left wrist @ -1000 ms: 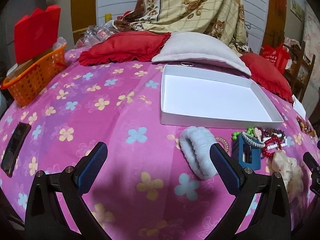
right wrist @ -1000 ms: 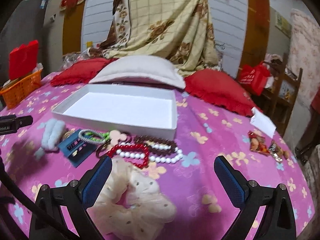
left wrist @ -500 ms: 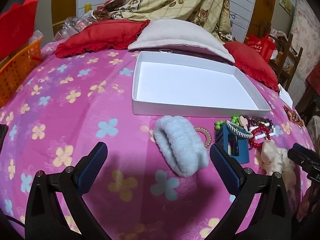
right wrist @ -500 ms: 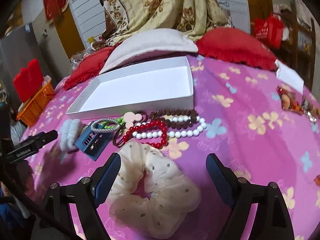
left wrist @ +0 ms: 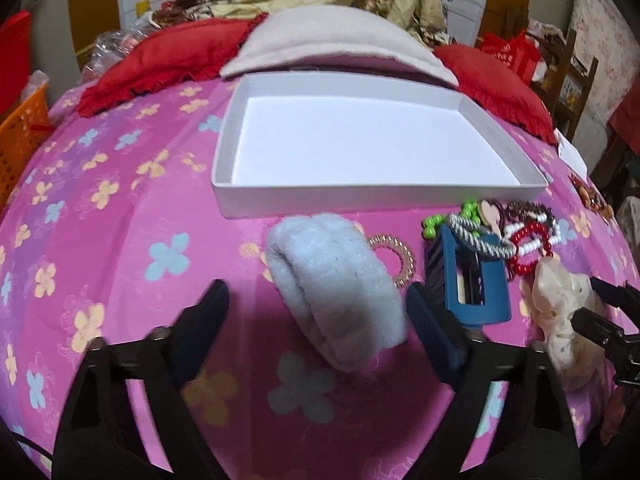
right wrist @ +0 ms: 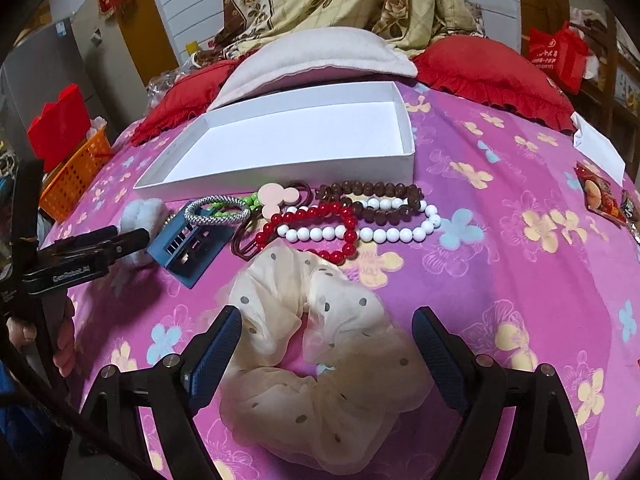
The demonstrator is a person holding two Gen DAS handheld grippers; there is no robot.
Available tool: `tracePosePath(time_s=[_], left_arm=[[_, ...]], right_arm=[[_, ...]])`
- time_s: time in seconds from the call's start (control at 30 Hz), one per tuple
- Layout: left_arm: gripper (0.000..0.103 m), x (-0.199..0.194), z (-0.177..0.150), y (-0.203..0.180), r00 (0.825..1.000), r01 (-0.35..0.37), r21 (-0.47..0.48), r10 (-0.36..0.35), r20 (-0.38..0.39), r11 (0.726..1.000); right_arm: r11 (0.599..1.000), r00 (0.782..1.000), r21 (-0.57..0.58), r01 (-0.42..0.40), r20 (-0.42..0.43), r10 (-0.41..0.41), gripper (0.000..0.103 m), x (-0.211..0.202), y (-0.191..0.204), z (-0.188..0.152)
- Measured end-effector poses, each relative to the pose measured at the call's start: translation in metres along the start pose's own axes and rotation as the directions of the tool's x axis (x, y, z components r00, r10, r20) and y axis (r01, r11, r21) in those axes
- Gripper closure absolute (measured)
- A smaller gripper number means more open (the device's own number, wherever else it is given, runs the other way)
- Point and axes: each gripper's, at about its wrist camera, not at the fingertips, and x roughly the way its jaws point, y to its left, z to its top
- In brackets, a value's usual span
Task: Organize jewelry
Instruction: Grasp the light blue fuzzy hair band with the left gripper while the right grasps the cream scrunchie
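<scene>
An empty white tray (left wrist: 248, 200) (right wrist: 280, 176) lies on the pink flowered cover. In front of it lie a fluffy pale blue scrunchie (left wrist: 332, 280), a coiled hair tie (left wrist: 394, 258), a blue claw clip (left wrist: 468, 284) (right wrist: 190, 242), bead bracelets (right wrist: 360, 216) and a cream dotted scrunchie (right wrist: 320, 360) (left wrist: 564, 312). My left gripper (left wrist: 316, 320) is open, its fingers on either side of the blue scrunchie's near end. My right gripper (right wrist: 326, 344) is open around the cream scrunchie.
Red cushions (left wrist: 168, 64) and a white pillow (left wrist: 336, 40) lie behind the tray. An orange basket (right wrist: 76, 172) stands at the left. Snack packets (right wrist: 600, 196) and a white card (right wrist: 596, 148) lie at the right.
Both grippers have moved forward and down. The left now straddles the blue scrunchie and the right straddles the cream scrunchie. Both stay open.
</scene>
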Motion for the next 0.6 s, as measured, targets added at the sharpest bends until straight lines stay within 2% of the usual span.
tracePosePath(time_s=[0.17, 0.33, 0.4, 0.47, 0.6], left_arm=[[0.053, 0.004, -0.002, 0.000, 0.998, 0.049, -0.011, -0.049, -0.036, 0.999], [0.057, 0.000, -0.004, 0.003, 0.998, 0.059, -0.022, -0.059, -0.030, 0.998], [0.057, -0.001, -0.005, 0.005, 0.997, 0.065, -0.028, -0.066, -0.032, 0.998], [0.061, -0.001, -0.003, 0.005, 0.997, 0.066, -0.029, -0.067, -0.031, 0.997], [0.070, -0.005, -0.004, 0.007, 0.998, 0.062, -0.025, -0.063, -0.022, 0.998]], right_arm=[[1.000, 1.000, -0.004, -0.001, -0.013, 0.001, 0.017, 0.003, 0.001, -0.001], [1.000, 0.999, -0.012, -0.010, -0.033, 0.010, 0.017, 0.008, 0.003, -0.002], [1.000, 0.999, -0.027, -0.014, -0.042, 0.013, 0.027, 0.009, 0.007, -0.004], [0.999, 0.999, -0.046, -0.017, -0.047, 0.015, 0.037, 0.010, 0.011, -0.005], [0.997, 0.998, -0.067, -0.041, -0.044, 0.038, 0.065, 0.009, 0.017, -0.007]])
